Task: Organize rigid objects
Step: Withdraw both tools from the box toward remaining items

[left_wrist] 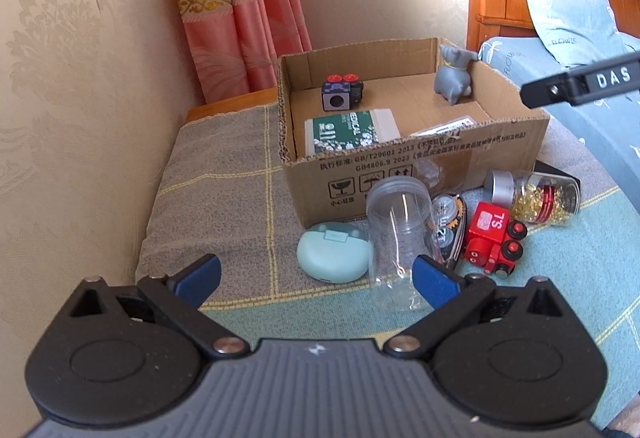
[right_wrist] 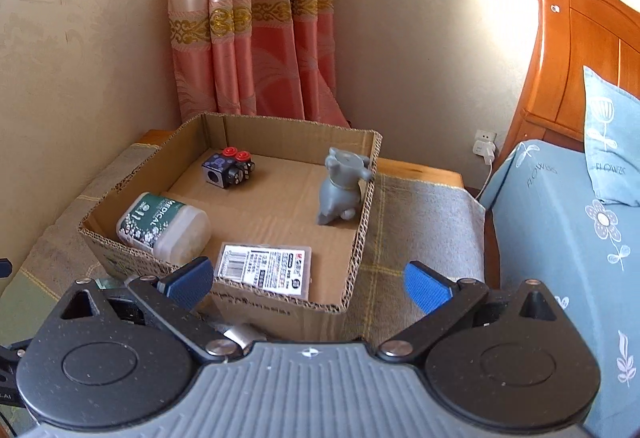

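Right wrist view, medical bottle (right_wrist: 162, 228) on its side, cap toward box's (right_wrist: 362, 213) near wall.

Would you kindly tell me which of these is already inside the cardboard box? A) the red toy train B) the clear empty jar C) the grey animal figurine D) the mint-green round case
C: the grey animal figurine stands inside the cardboard box by its right wall, while the red toy train, mint-green round case and clear empty jar lie on the cloth in front of it.
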